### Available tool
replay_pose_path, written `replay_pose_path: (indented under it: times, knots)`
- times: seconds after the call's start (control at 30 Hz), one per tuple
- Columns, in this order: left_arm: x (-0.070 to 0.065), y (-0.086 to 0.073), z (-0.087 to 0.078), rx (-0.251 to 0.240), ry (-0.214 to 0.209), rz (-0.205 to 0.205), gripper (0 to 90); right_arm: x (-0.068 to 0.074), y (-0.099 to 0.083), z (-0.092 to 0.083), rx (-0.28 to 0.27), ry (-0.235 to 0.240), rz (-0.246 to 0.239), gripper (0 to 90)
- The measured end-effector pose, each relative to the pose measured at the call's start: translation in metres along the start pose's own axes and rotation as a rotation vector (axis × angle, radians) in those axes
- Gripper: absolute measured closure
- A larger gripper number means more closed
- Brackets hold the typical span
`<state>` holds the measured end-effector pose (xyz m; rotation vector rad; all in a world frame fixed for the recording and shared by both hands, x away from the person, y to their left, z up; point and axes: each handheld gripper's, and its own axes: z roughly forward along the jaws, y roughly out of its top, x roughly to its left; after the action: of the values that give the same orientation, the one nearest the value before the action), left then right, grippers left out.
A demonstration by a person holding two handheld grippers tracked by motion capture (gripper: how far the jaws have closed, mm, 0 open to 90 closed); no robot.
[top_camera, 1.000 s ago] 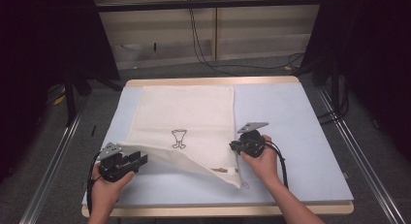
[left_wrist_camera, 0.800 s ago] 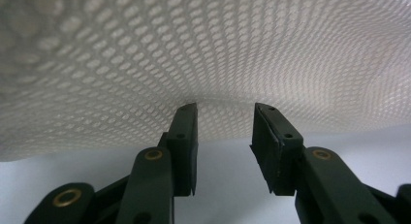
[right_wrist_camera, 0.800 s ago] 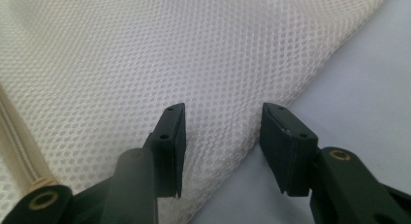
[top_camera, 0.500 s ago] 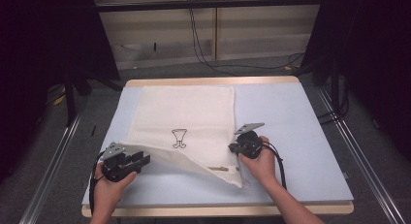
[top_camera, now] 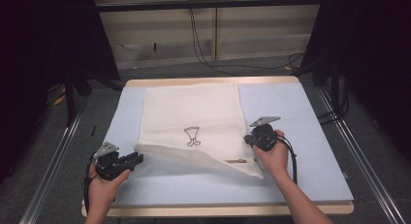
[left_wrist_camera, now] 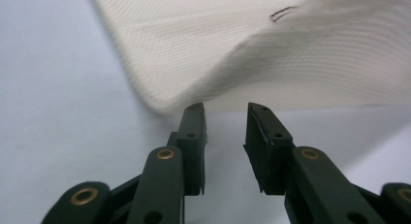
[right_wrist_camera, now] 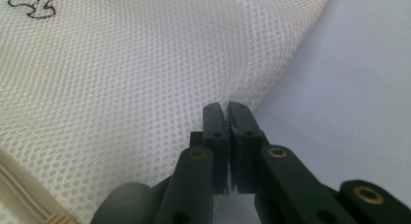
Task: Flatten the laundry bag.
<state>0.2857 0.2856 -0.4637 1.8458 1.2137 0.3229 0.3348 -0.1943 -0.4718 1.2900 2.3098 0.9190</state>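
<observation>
At the lower left of the high view, the left gripper (top_camera: 137,159) sits just short of the folded edge of the white mesh bag (top_camera: 194,117); its jaws have just been closing but stand narrowly apart with nothing between them. Right of centre, the right gripper (top_camera: 248,139) is clamped tight on the bag's right edge. The bag spreads up the middle of the blue table (top_camera: 300,117), with its near left corner lifted and a small dark emblem (top_camera: 192,136) at frame centre.
</observation>
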Motion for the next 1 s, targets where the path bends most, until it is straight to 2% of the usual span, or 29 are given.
replay_pose_path:
  times: [0.1,0.33,0.43,0.47,0.57,0.67,0.7,0.77,1.0]
  knots:
    - [0.007,-0.001,-0.002,0.007,0.016,-0.011,66.1,-0.003,-0.001,-0.002,-0.002,0.001,0.003,86.9]
    - [0.01,0.001,-0.002,0.021,0.02,-0.007,63.0,-0.005,-0.003,-0.001,-0.007,0.004,0.004,86.2]
    - [0.015,0.0,-0.003,0.031,0.028,-0.022,60.7,-0.007,-0.003,-0.002,-0.01,0.008,0.007,86.3]
    - [0.017,-0.001,-0.003,0.046,0.034,-0.009,60.6,-0.007,-0.004,-0.003,-0.007,-0.001,0.017,86.3]
    - [0.021,-0.003,-0.003,0.036,0.055,-0.042,56.9,-0.01,-0.005,-0.004,-0.011,-0.006,0.018,86.2]
    - [0.021,-0.001,-0.002,0.032,0.04,-0.056,55.6,-0.01,-0.006,-0.004,-0.009,-0.006,0.024,86.1]
    - [0.02,-0.001,-0.001,0.037,0.039,-0.05,54.0,-0.01,-0.006,-0.003,-0.014,0.0,0.013,86.0]
    - [0.018,0.0,0.003,0.031,0.045,-0.064,47.6,-0.009,-0.006,-0.003,-0.01,-0.001,0.015,85.9]
    - [0.011,-0.001,0.018,0.085,0.037,-0.019,40.9,-0.007,-0.008,-0.003,-0.007,0.004,0.015,85.7]
